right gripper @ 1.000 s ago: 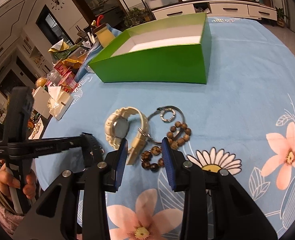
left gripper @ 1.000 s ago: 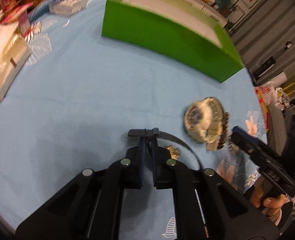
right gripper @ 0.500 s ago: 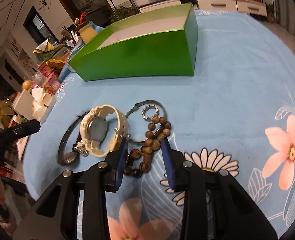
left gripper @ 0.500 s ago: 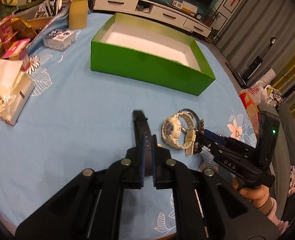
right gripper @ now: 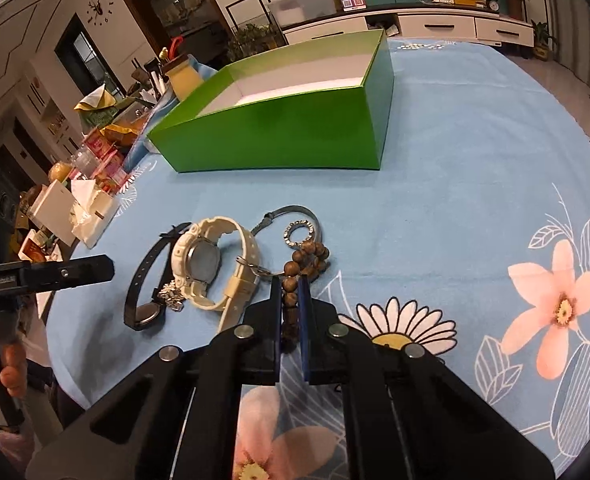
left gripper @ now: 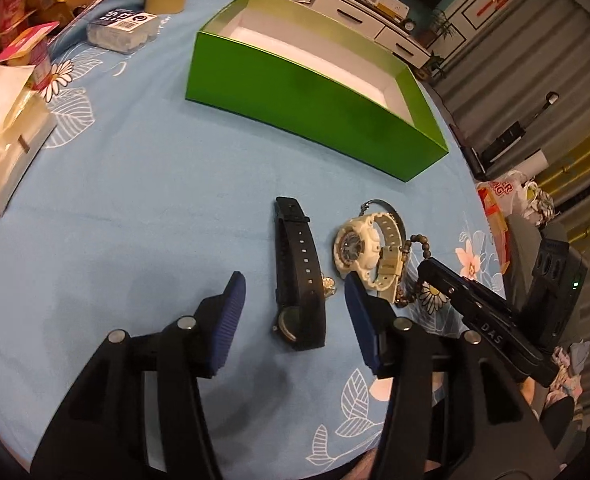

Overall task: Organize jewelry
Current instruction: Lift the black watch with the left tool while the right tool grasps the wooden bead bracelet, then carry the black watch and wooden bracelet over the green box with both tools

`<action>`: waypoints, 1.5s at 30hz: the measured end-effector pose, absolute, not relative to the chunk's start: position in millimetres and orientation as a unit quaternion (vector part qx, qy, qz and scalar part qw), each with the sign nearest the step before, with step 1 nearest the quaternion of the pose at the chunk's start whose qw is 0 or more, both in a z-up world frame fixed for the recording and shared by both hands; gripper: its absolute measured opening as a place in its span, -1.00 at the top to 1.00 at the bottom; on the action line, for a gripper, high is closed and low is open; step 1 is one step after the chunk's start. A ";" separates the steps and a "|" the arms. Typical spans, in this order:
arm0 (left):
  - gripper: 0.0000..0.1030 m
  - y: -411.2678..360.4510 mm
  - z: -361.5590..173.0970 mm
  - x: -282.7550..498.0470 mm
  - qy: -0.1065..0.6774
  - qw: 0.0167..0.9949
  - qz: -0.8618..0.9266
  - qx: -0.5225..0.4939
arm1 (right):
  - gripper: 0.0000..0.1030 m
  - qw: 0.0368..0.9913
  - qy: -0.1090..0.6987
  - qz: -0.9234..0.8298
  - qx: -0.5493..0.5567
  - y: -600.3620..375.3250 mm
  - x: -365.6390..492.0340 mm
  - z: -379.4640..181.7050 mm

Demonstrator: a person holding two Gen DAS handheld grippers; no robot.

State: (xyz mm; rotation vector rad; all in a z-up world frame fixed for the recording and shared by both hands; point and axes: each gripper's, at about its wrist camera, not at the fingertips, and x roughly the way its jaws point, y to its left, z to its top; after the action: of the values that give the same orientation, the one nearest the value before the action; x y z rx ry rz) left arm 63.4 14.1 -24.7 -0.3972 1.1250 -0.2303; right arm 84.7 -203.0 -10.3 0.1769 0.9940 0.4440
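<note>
- Left wrist view: left gripper [left gripper: 293,304] has just opened and its jaws stand wide over the blue cloth [left gripper: 135,184], pads clear of everything.
- Black watch [left gripper: 298,268] lies flat on the cloth between the two blue pads, touching neither, strap running away toward the green box [left gripper: 311,96].
- White watch [left gripper: 365,246] lies just right of the black one, with a small silver charm [left gripper: 329,286] between them.
- Right gripper [left gripper: 439,276] comes in from the right edge, tip down on the beads [left gripper: 419,240] beside the white watch.
- Green box stands open toward the far edge of the table, well apart from the jewelry; its inside is white.
- Right wrist view: right gripper [right gripper: 291,300] has just closed; its jaws are narrow, clamped on the bead bracelet [right gripper: 307,260], with beads showing between the pads.
- Silver ring [right gripper: 297,234] and a thin bangle [right gripper: 295,212] lie just beyond the beads.
- White watch [right gripper: 211,264] sits left of the beads, black watch [right gripper: 147,280] farther left.
- Left gripper [right gripper: 95,270] reaches in from the left edge, held by a hand [right gripper: 13,372].
</note>
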 end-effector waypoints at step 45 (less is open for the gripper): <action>0.70 18.4 44.0 58.2 0.440 0.864 -0.149 -0.192 | 0.84 0.885 0.369 0.258 0.114 -219.5 72.6 75.0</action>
State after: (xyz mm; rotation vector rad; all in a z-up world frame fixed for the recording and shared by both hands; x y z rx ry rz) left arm 58.2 18.4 44.0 -0.4034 0.9220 -0.3112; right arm 72.6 -219.5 75.0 0.2365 0.7685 0.5363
